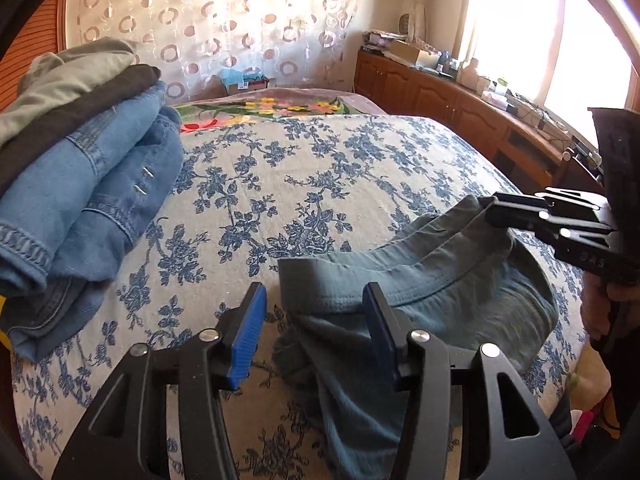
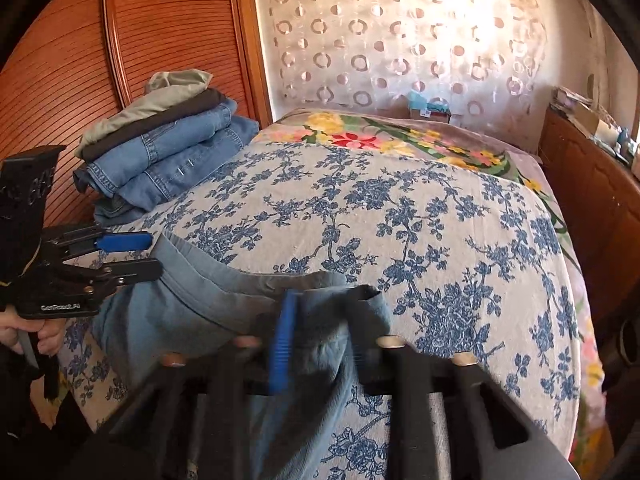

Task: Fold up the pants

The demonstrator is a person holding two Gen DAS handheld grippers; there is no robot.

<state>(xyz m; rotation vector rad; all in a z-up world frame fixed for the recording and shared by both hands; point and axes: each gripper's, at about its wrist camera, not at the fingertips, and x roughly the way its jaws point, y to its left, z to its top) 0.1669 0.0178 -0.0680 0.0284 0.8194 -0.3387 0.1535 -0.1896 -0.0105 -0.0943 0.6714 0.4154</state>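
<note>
Both claws level at waistband: left claw [image 1: 316,336] spread, right claw [image 2: 320,344] pinching pants [image 1: 440,280].

Window [image 1: 520,20] glare blown out — fisheye edges bent (right-wrist foreground blurred).

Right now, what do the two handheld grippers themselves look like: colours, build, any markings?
Both are black plastic with angular cut-out linkage arms, silver pivot rivets and ribbed blue finger pads. The left gripper carries white "GenRobot.AI" lettering on its body, readable in the right wrist view. The right gripper shows raised characters on its side that I cannot read clearly. Bare fingers grip each handle; no cables are visible.
</note>
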